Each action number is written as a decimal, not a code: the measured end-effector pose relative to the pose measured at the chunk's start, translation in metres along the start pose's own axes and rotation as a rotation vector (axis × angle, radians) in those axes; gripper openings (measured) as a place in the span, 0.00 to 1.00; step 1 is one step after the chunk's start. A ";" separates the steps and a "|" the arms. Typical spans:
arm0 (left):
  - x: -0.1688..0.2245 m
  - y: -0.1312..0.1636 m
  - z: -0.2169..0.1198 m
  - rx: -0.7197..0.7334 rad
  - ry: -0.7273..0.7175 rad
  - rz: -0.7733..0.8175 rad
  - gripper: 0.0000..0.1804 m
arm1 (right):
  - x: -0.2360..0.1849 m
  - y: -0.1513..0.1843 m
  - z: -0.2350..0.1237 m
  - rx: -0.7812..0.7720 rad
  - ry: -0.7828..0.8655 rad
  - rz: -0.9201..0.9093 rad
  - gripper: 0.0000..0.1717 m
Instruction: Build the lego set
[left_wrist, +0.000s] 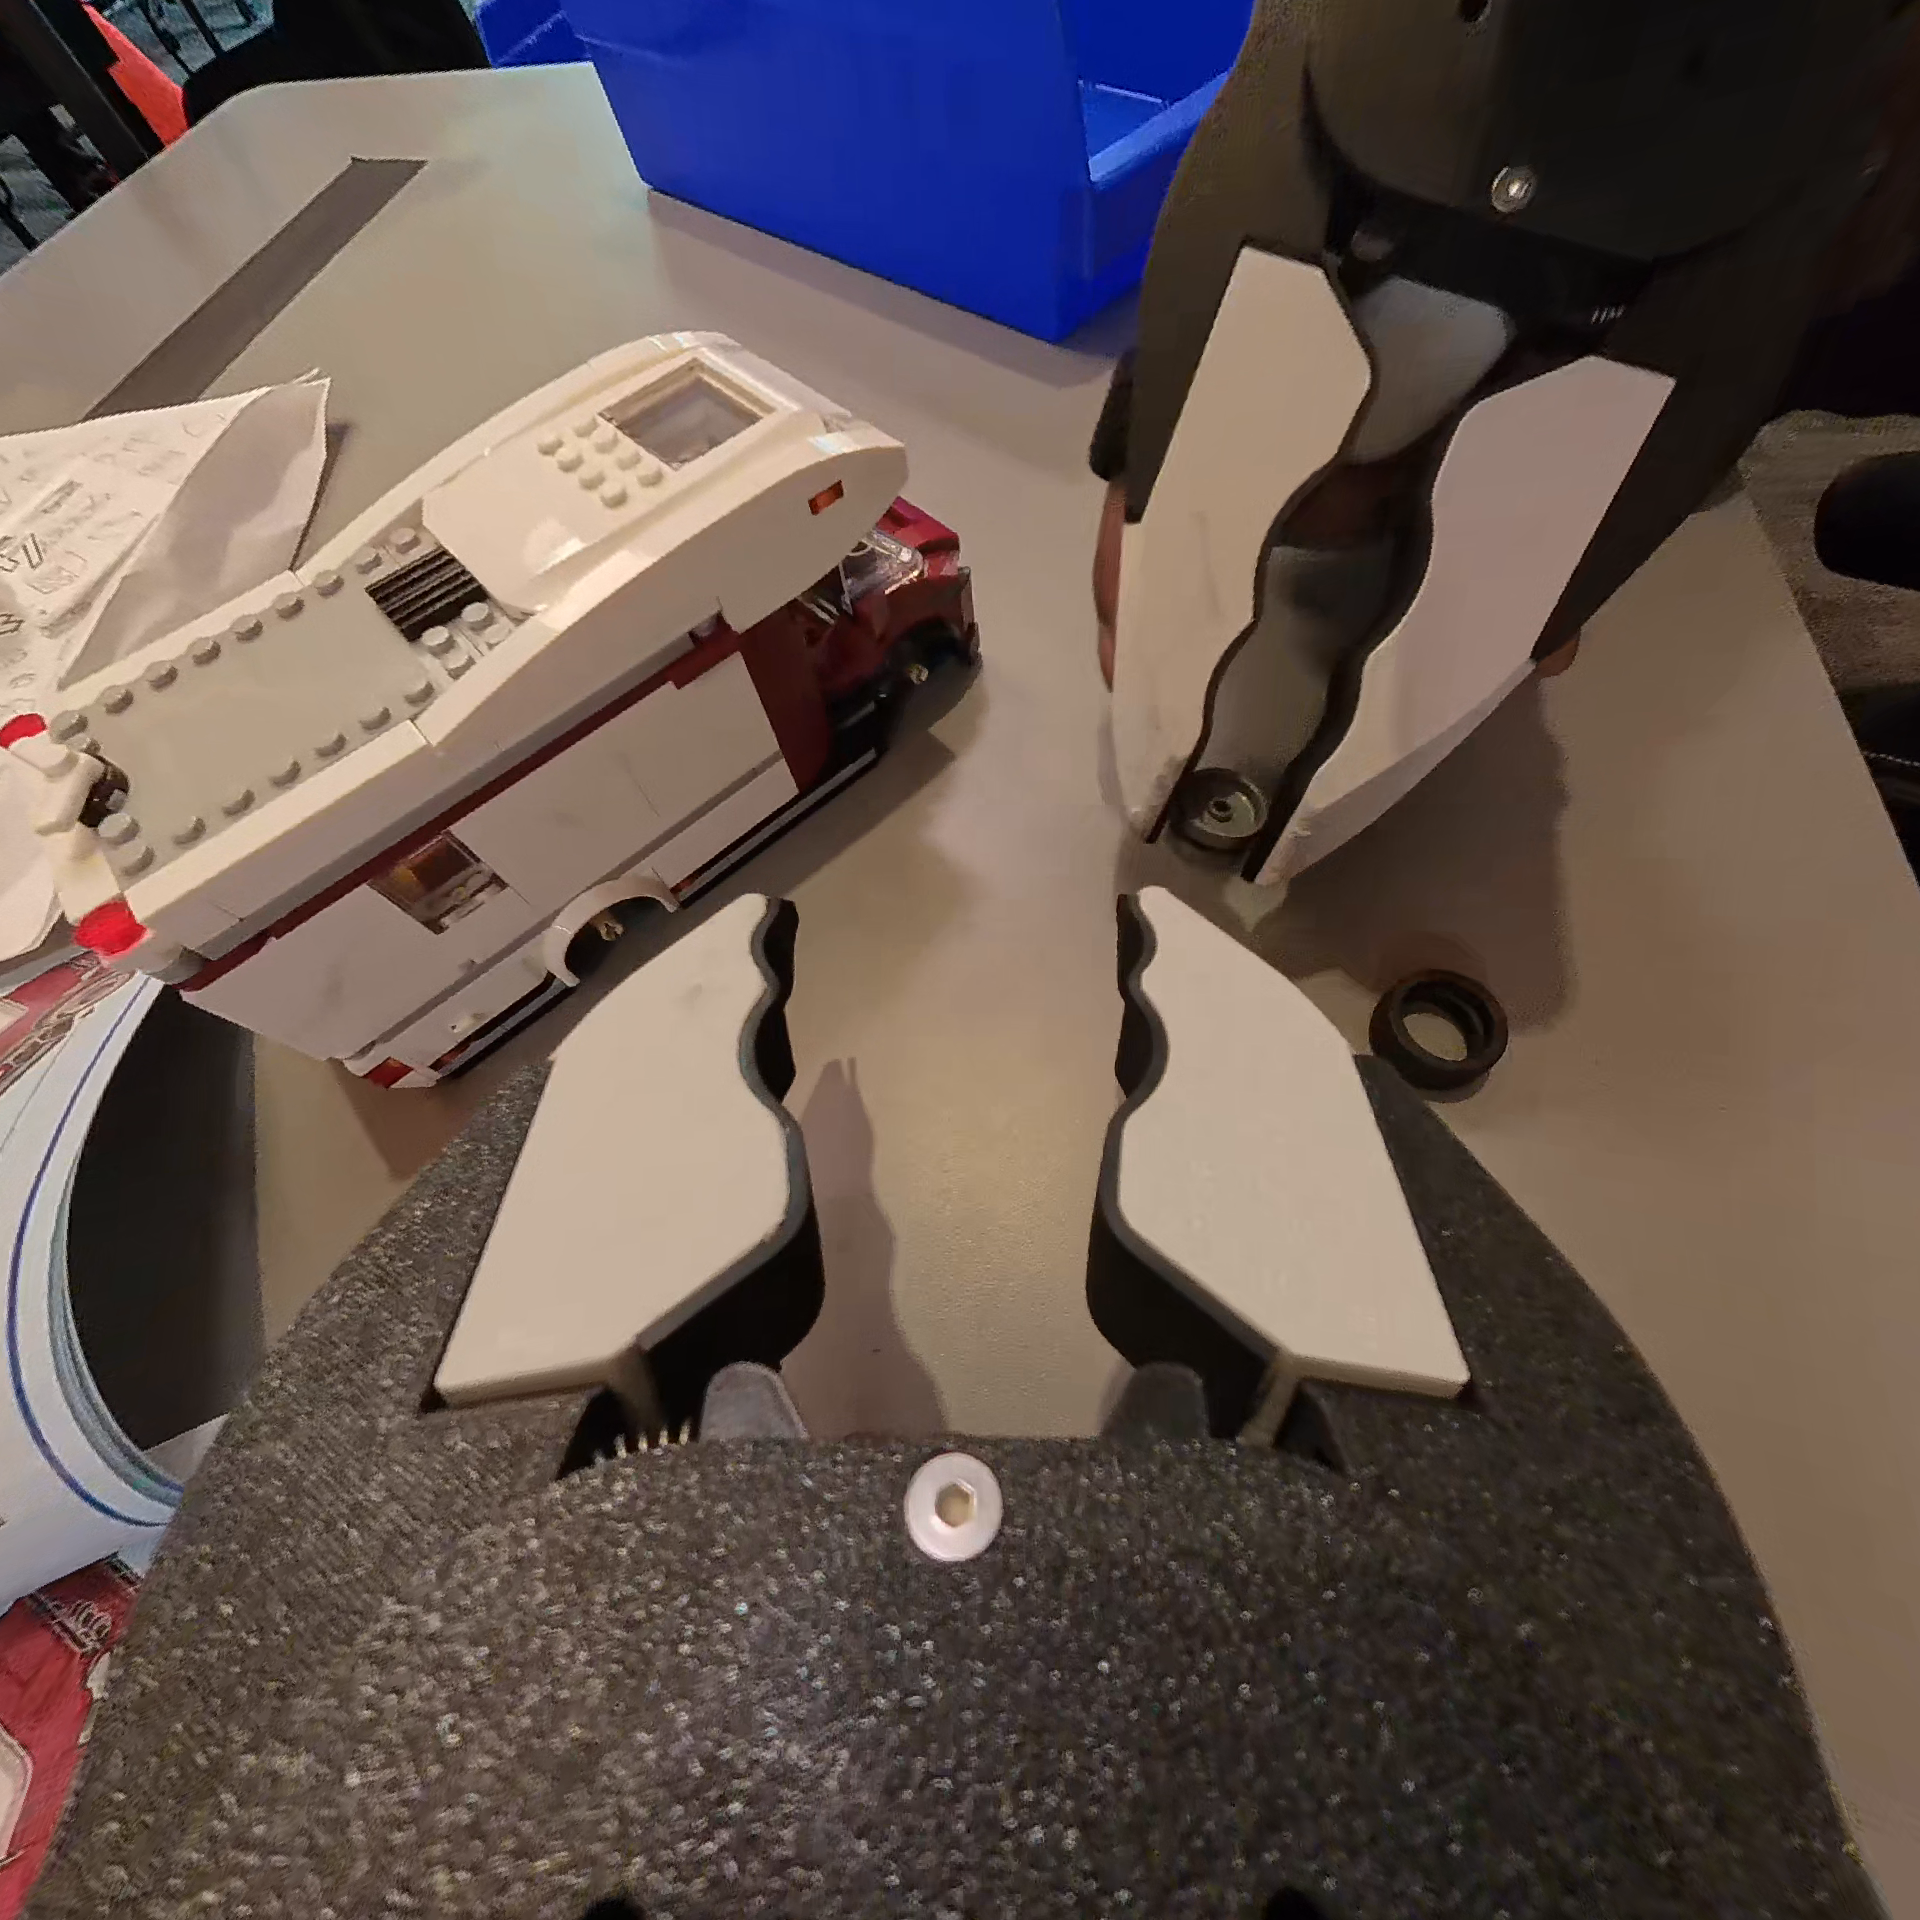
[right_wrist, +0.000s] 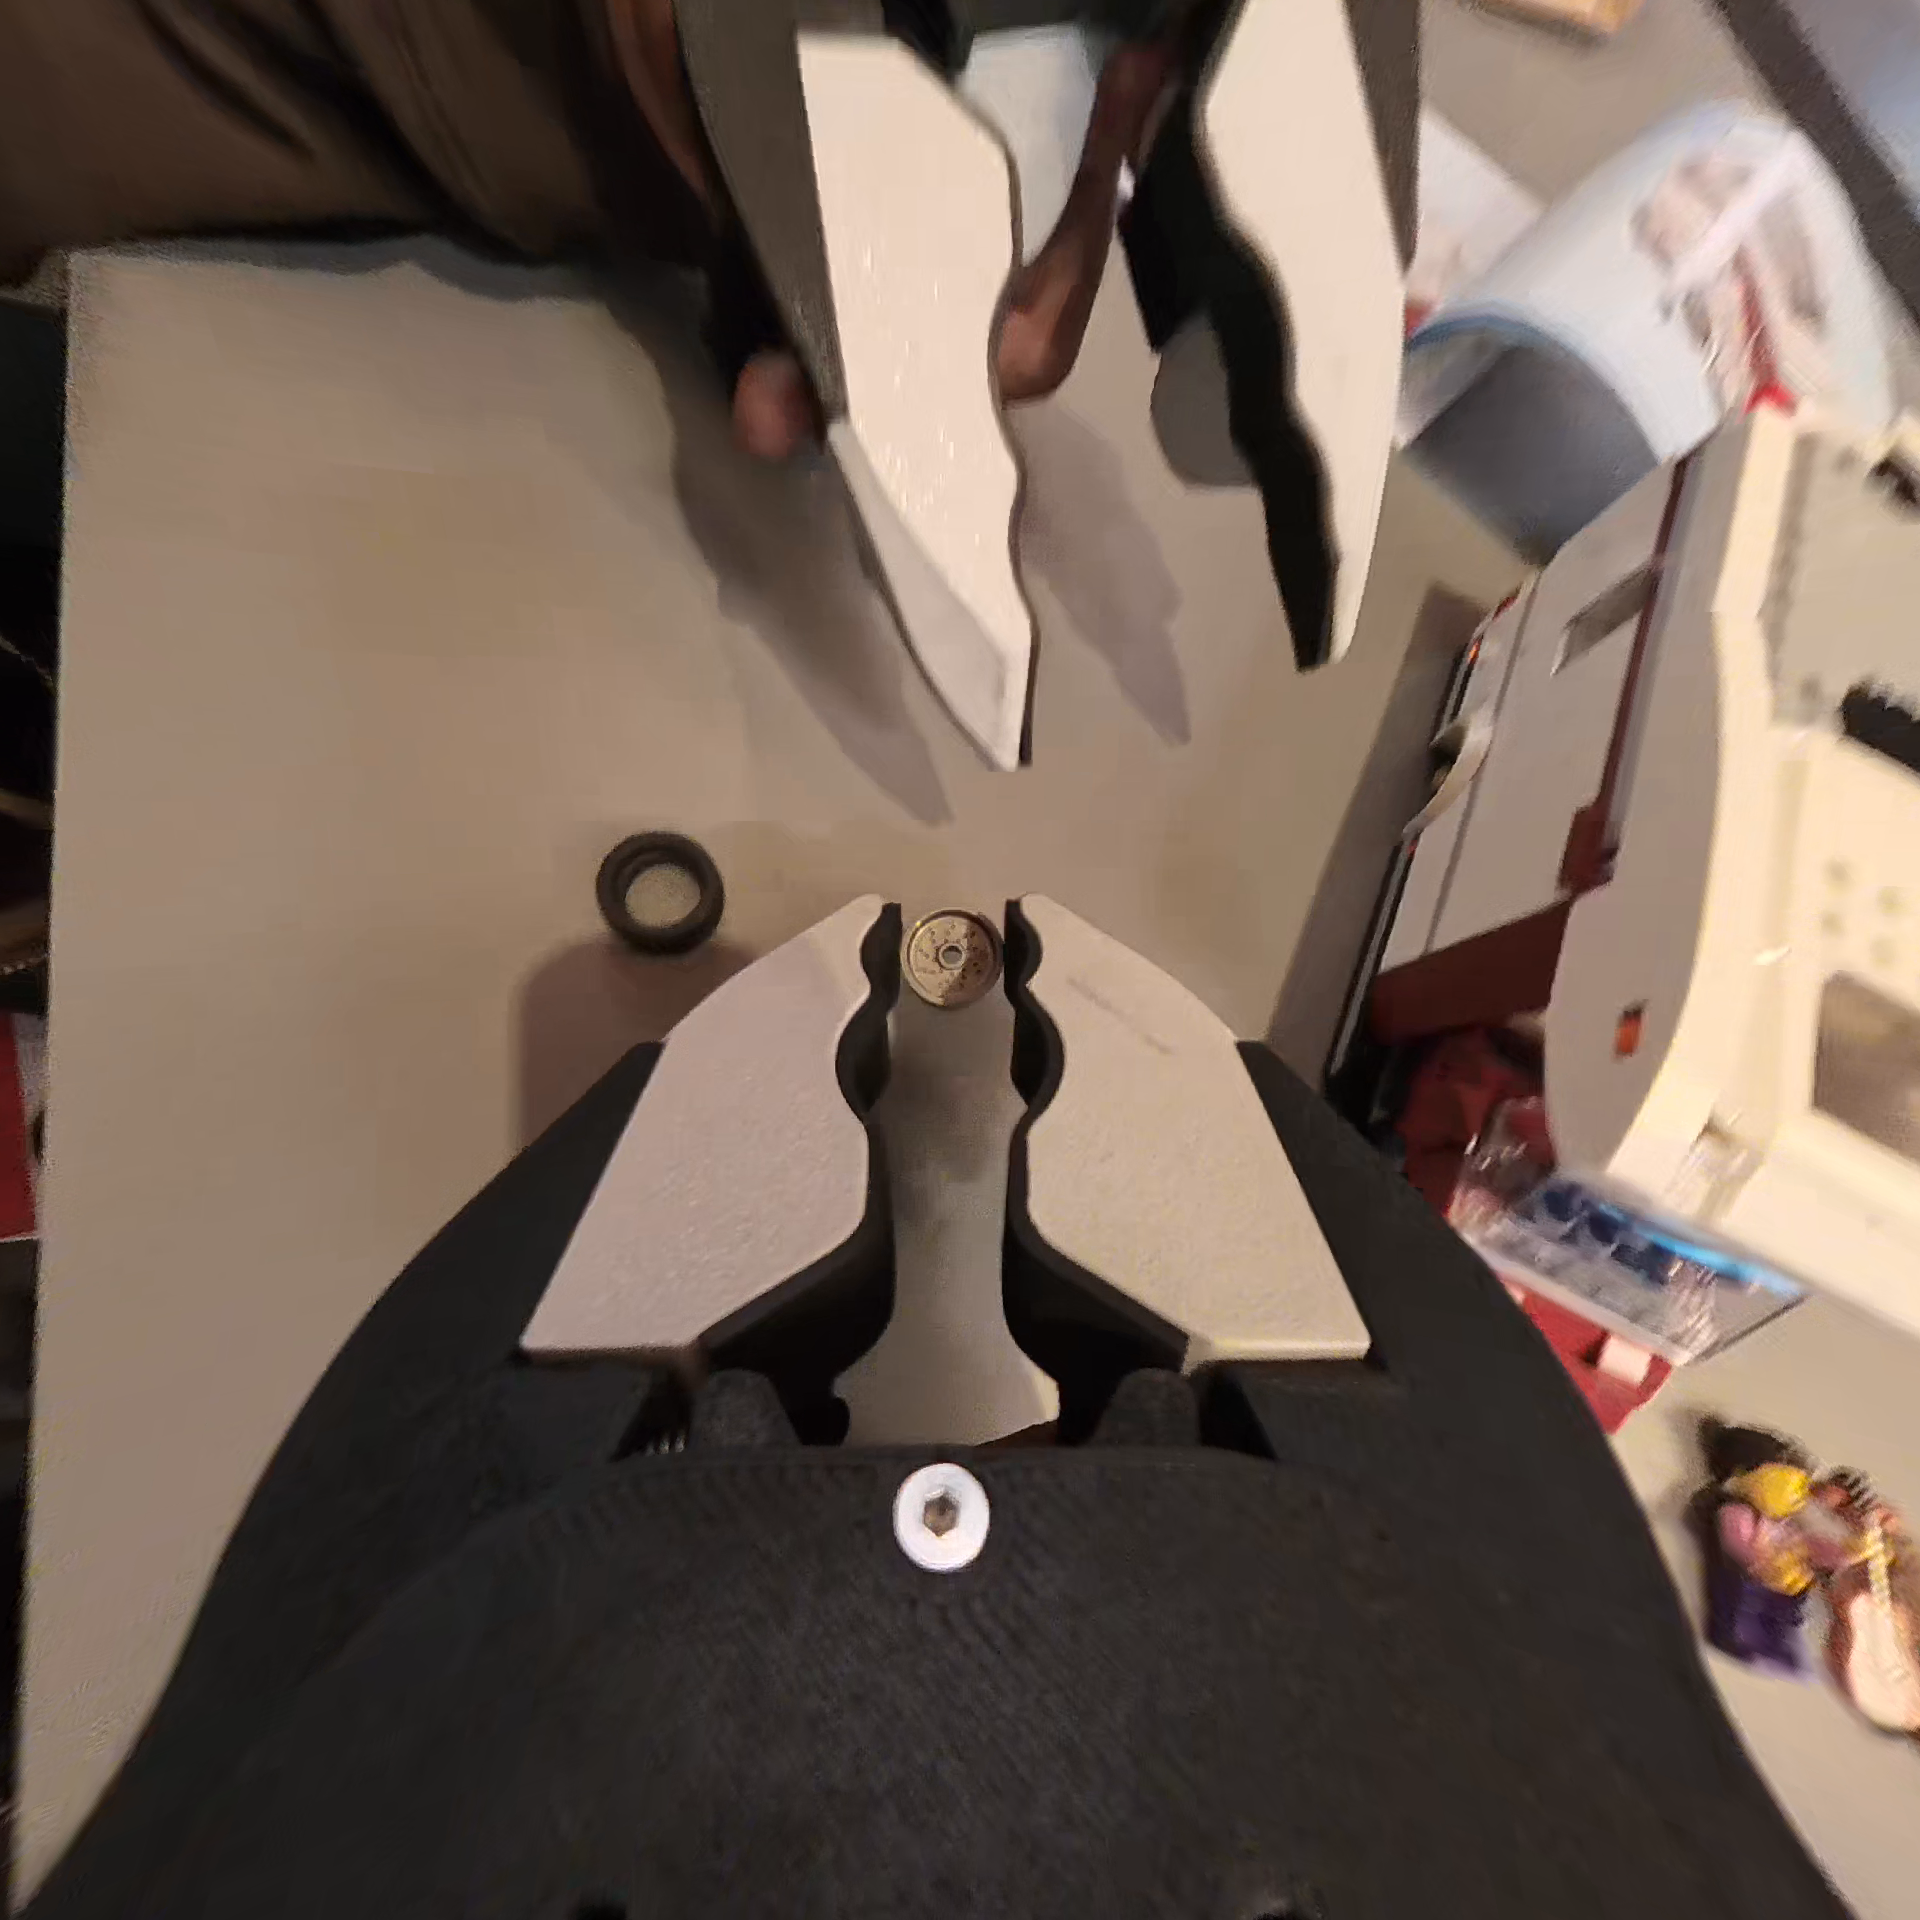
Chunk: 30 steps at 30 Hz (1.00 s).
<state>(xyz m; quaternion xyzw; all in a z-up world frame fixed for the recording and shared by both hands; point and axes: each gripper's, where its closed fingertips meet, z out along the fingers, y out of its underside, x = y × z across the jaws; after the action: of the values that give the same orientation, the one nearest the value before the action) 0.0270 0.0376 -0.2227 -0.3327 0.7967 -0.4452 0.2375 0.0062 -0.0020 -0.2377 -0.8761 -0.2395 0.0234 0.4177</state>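
Grey table (left_wrist: 1039, 540): toy camper van (left_wrist: 499, 707) parked left, one wheel arch bare. Left gripper (left_wrist: 956, 914) hovers wide open, holding nothing. Right gripper (right_wrist: 943, 920) tips down, fingers narrowed around small metal wheel hub (right_wrist: 953, 958); contact uncertain. Black tyre (right_wrist: 659, 889) lies just beside.

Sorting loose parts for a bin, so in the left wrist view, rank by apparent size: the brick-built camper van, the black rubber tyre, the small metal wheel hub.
1. Camper van, by far the largest.
2. Black tyre.
3. Metal wheel hub, only slightly smaller and partly hidden between the right gripper's fingers; it also lies farther away, so this order is unsure.
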 end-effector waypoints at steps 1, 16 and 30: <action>-0.001 -0.001 -0.001 0.006 -0.001 -0.006 0.34 | 0.003 -0.007 0.002 0.017 0.006 -0.025 0.11; -0.026 0.000 -0.003 0.024 -0.108 -0.216 0.36 | 0.017 0.001 0.041 -0.077 -0.033 0.043 0.19; -0.028 -0.009 0.000 0.105 -0.089 -0.457 0.38 | 0.010 0.004 0.042 -0.088 -0.146 0.081 0.31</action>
<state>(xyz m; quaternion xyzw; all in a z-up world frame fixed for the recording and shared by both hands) 0.0486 0.0548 -0.2130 -0.5110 0.6650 -0.5132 0.1823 0.0065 0.0306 -0.2660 -0.8985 -0.2347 0.0935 0.3589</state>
